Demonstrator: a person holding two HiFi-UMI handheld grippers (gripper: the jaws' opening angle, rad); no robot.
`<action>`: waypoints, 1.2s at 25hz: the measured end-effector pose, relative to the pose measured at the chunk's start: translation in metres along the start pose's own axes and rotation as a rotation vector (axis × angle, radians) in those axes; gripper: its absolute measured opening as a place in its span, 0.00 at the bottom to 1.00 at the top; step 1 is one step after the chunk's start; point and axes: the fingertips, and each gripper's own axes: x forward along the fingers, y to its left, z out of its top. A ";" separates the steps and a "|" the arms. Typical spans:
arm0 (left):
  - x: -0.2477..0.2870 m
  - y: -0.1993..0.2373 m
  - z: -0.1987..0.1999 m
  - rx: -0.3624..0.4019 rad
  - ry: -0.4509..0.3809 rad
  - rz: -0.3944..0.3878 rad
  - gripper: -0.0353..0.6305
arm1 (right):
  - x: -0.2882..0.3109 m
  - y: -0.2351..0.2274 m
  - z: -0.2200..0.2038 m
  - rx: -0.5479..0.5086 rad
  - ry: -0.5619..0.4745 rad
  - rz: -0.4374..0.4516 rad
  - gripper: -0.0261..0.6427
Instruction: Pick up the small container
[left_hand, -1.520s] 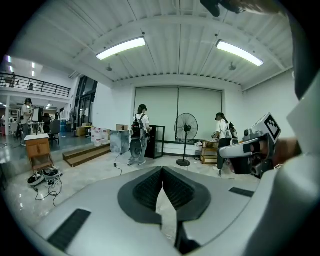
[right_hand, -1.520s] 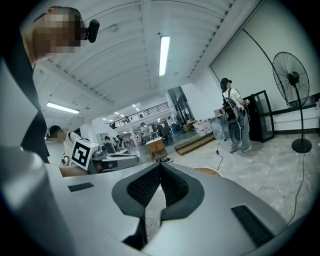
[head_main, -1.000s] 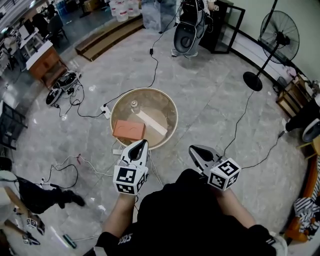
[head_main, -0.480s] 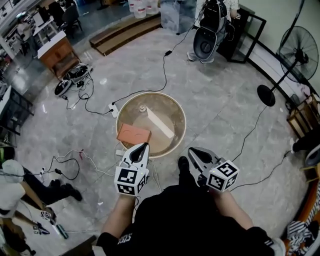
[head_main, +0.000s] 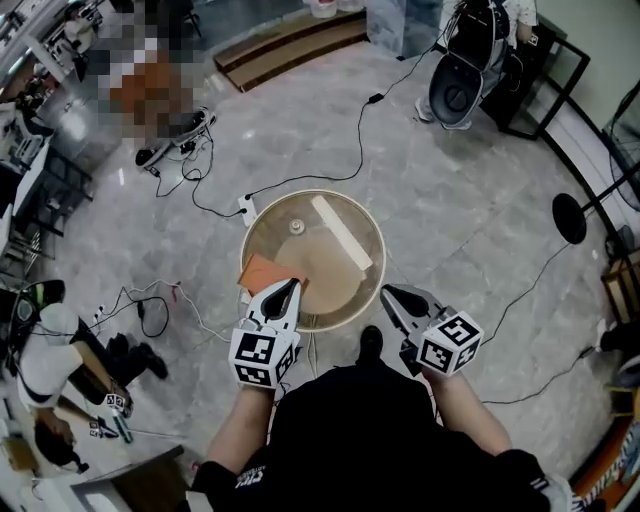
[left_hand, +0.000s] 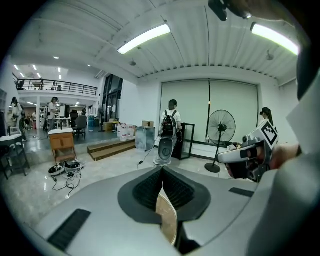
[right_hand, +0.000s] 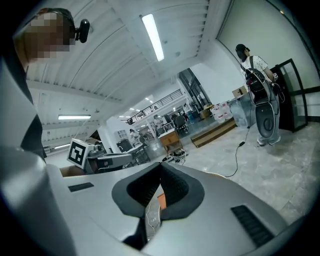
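Grey stone flooring surrounds the round desk (head_main: 381, 256) at frame centre, where the small container (head_main: 296, 227) stands untouched near its upper rim, while left claw (head_main: 288, 285) and right claw (head_main: 387, 293), both closed and empty, hover at its lower edge.

Grey marble floor (head_main: 460, 230) all around, glossy under the lights. Black cables (head_main: 340, 165) snake across it from a white power strip (head_main: 246, 205). Far off, a low wooden platform (head_main: 290, 45). On the right, a standing fan (left_hand: 220, 129) before a pale wall (left_hand: 195, 107). Overhead, a ribbed white ceiling (left_hand: 200, 50) with long strip lights (left_hand: 145, 38); far left, a railed mezzanine (left_hand: 55, 88).
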 end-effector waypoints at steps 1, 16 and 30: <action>0.010 -0.001 0.004 -0.003 0.004 0.008 0.08 | 0.004 -0.009 0.006 -0.004 0.005 0.016 0.06; 0.073 0.019 0.013 -0.037 0.017 0.038 0.08 | 0.045 -0.063 0.025 -0.020 0.089 0.070 0.06; 0.053 0.100 -0.009 -0.071 0.011 0.024 0.08 | 0.128 -0.030 0.024 -0.025 0.119 0.038 0.06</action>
